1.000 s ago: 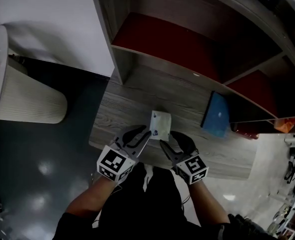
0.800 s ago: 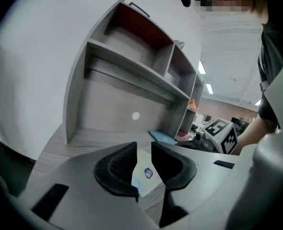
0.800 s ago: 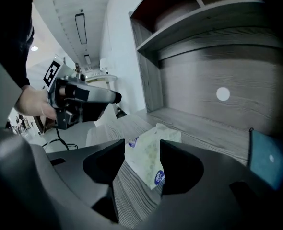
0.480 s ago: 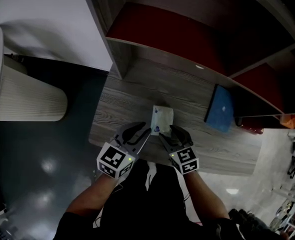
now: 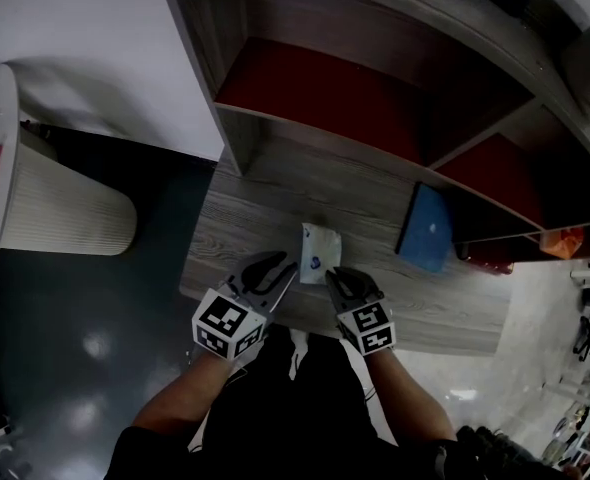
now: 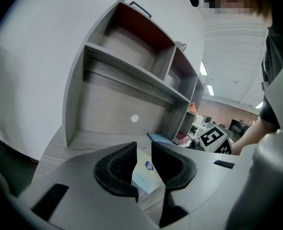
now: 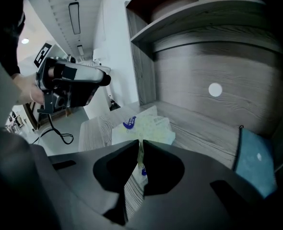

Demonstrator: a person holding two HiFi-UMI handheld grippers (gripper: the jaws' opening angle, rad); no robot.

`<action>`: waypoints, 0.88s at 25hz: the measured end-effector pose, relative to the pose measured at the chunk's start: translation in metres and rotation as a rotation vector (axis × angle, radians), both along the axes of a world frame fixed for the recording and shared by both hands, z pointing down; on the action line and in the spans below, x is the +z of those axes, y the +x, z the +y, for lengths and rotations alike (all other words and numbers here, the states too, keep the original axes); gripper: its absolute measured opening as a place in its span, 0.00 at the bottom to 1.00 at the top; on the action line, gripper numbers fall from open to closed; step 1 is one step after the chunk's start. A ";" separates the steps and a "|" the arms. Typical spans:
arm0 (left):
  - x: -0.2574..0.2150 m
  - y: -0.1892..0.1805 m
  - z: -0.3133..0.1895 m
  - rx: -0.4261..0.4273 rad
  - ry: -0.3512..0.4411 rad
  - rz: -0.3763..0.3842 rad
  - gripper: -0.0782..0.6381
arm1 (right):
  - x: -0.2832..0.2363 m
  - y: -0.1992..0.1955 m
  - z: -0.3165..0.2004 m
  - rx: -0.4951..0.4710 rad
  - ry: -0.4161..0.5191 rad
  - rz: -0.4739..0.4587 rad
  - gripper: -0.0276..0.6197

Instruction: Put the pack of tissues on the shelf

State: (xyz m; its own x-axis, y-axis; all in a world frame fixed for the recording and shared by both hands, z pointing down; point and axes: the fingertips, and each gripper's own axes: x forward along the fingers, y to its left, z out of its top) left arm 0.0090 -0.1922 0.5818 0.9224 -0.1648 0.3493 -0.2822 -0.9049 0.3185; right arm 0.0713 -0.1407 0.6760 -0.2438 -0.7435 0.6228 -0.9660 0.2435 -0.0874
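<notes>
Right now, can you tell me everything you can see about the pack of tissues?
The pack of tissues is small, flat and white to pale green, in a soft, crinkly wrapper with a round blue logo. It lies on the grey wood-grain desk near its front edge. The right gripper has just been closing its jaws, which now pinch the wrapper's near edge. The left gripper is beside it, jaws apart.

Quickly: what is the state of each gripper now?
Left gripper: tongs open, just widened a little; the pack of tissues shows in their gap, unpinched.
Right gripper: tongs just closed, shut on the pack's edge.
</notes>
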 end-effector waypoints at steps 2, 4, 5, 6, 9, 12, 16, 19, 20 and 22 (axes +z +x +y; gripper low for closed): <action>-0.010 -0.001 0.001 -0.006 -0.004 0.006 0.24 | -0.015 0.000 0.002 -0.001 0.012 -0.008 0.09; -0.021 0.000 -0.001 -0.015 0.000 0.014 0.24 | -0.034 0.002 0.002 -0.002 0.033 -0.011 0.09; -0.027 0.000 -0.003 -0.019 0.006 0.018 0.24 | -0.043 0.003 0.002 -0.003 0.046 -0.011 0.09; -0.033 0.001 -0.004 -0.022 0.013 0.022 0.24 | -0.053 0.004 0.002 -0.004 0.059 -0.010 0.09; -0.052 -0.001 -0.005 -0.040 0.030 0.023 0.24 | -0.083 0.007 0.005 -0.004 0.095 -0.009 0.09; -0.073 -0.003 -0.004 -0.061 0.051 0.024 0.24 | -0.112 0.010 0.010 -0.001 0.130 -0.017 0.09; -0.094 -0.002 -0.005 -0.077 0.084 0.027 0.23 | -0.147 0.015 0.015 -0.010 0.188 -0.031 0.09; -0.106 0.002 -0.007 -0.108 0.098 0.036 0.23 | -0.171 0.022 0.019 -0.029 0.231 -0.041 0.09; -0.111 0.004 -0.006 -0.119 0.103 0.038 0.23 | -0.179 0.025 0.020 -0.036 0.246 -0.048 0.09; -0.120 0.009 -0.005 -0.140 0.115 0.042 0.23 | -0.195 0.032 0.024 -0.058 0.277 -0.057 0.09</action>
State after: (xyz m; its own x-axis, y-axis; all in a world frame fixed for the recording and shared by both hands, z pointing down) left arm 0.0181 -0.1967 0.4619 0.9011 -0.3292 0.2822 -0.3965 -0.8890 0.2292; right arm 0.1032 -0.1166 0.4809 -0.3193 -0.8675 0.3816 -0.9453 0.3200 -0.0635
